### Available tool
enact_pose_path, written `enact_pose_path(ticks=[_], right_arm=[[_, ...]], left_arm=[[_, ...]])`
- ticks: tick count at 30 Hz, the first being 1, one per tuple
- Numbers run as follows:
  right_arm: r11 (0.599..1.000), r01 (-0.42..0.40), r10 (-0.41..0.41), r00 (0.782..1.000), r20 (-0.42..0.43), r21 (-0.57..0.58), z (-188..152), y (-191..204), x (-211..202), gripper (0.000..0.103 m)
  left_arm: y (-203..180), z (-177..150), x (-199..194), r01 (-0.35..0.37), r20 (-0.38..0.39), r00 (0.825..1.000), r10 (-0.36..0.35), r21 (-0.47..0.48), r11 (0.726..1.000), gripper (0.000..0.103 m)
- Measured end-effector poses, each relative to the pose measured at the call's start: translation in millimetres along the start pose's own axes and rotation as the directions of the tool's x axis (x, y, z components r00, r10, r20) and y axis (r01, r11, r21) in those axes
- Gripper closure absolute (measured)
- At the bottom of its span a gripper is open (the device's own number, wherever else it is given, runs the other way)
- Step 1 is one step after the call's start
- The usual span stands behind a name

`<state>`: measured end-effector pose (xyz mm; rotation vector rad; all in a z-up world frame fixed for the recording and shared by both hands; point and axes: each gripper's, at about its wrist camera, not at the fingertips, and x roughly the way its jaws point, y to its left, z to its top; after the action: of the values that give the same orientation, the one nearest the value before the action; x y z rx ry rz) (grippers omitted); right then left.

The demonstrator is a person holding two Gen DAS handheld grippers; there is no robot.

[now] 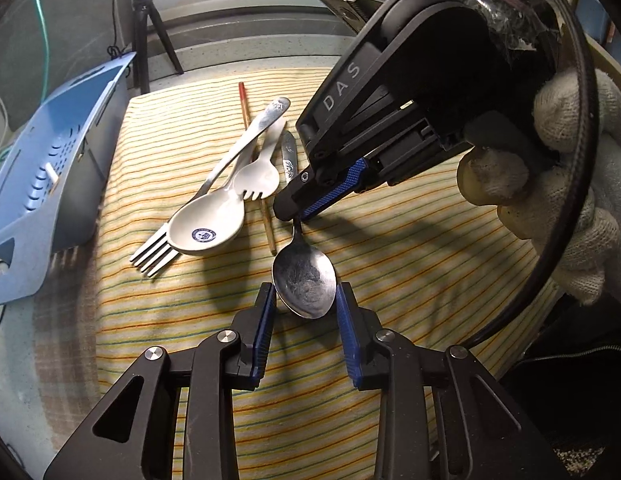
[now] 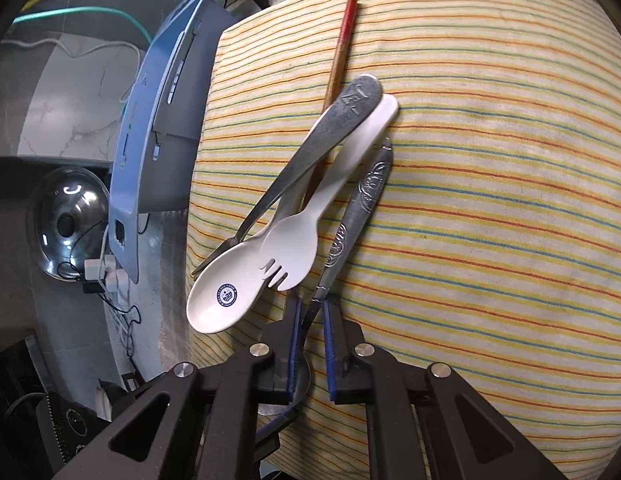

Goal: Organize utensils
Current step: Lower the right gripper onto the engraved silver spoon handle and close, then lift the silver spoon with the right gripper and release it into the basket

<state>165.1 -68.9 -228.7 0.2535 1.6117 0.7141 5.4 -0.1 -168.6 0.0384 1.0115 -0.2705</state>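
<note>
A metal spoon (image 1: pixel 303 280) lies on the striped cloth (image 1: pixel 390 248) that covers the desk, bowl toward the near edge and handle running away. The left gripper (image 1: pixel 305 300) has its blue pads on either side of the bowl; the left pad looks to touch the rim, while a sliver of cloth seems to show at the right pad, so whether it truly clamps the bowl I cannot tell. The right gripper (image 1: pixel 288 212), held in a white-gloved hand (image 1: pixel 558 184), comes in from the upper right and meets the spoon at its thin neck just beyond the bowl. From the left wrist view its fingers look pressed together on the neck; in the right wrist view the neck (image 2: pixel 313 308) passes between the blue pads (image 2: pixel 329 344), resting against the left one.

Just to the left of the spoon's handle sits a small heap: a white plastic spoon (image 1: pixel 208 226) with a blue emblem, a white spork (image 1: pixel 256 178) overlapping it, a metal fork (image 1: pixel 230 160) crossing beneath, and a red-tipped chopstick (image 1: pixel 243 108) underneath them. The heap lies close against the right gripper's left finger. A blue plastic basket (image 1: pixel 50 168) stands tilted at the cloth's far left edge, well apart from the spoon. A tripod (image 1: pixel 144 28) stands beyond the desk.
</note>
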Motion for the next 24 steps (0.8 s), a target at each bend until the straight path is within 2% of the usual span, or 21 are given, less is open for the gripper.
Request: enact_pose_path(ticks=[12, 24], right_arm=[[0.998, -0.063, 0.062, 0.997, 0.052, 0.031, -2.6, 0.9, -31.4, 0.097], [0.992, -0.117, 0.122, 0.986, 0.111, -0.051, 17.9, 54.4, -49.3, 0.099]], left_arm=[[2.2, 13.4, -9.8, 0.023, 0.039, 0.999, -0.022, -0.011, 1.000, 0.074], [37.5, 33.9, -34.3, -0.018, 0.124, 0.992, 0.024, -0.056, 0.998, 0.074]])
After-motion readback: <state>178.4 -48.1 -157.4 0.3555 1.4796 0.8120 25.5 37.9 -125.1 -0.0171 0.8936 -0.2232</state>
